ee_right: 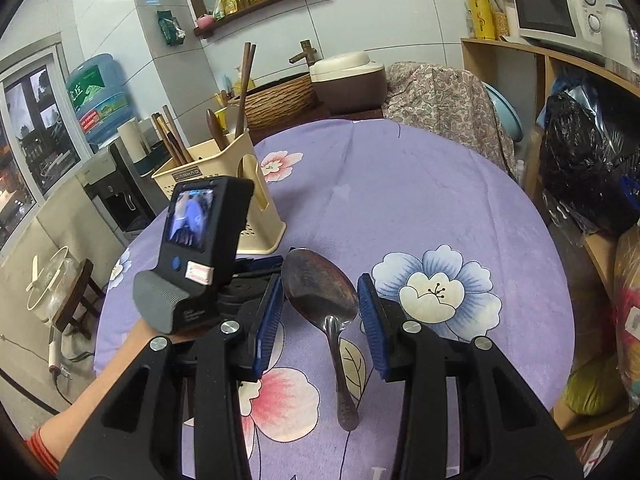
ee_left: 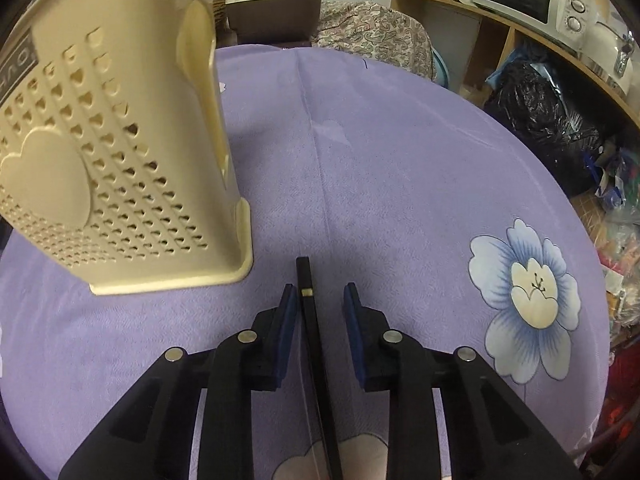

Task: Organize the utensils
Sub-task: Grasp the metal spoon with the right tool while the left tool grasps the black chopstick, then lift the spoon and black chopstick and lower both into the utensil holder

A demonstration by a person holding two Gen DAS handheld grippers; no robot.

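A black chopstick [ee_left: 310,320] with a small gold band runs lengthwise between the fingers of my left gripper [ee_left: 320,292]. It sits close against the left pad [ee_left: 286,320], with a clear gap to the right pad [ee_left: 352,316], so the jaws are narrow but open. The beige perforated utensil holder [ee_left: 120,160] stands just ahead to the left. My right gripper [ee_right: 319,277] is shut on a metal spoon [ee_right: 326,320]. Its pads press the edges of the bowl and the handle points back toward the camera. The holder [ee_right: 256,200] with several chopsticks and wooden utensils stands behind the left gripper's camera body [ee_right: 200,240].
A purple flowered tablecloth [ee_right: 420,184] covers the round table. Wooden shelves [ee_right: 520,80] with a microwave and a black bag [ee_right: 580,160] stand to the right. A rice cooker [ee_right: 348,80] and a basket are beyond the far edge. A person's forearm [ee_right: 100,380] enters at lower left.
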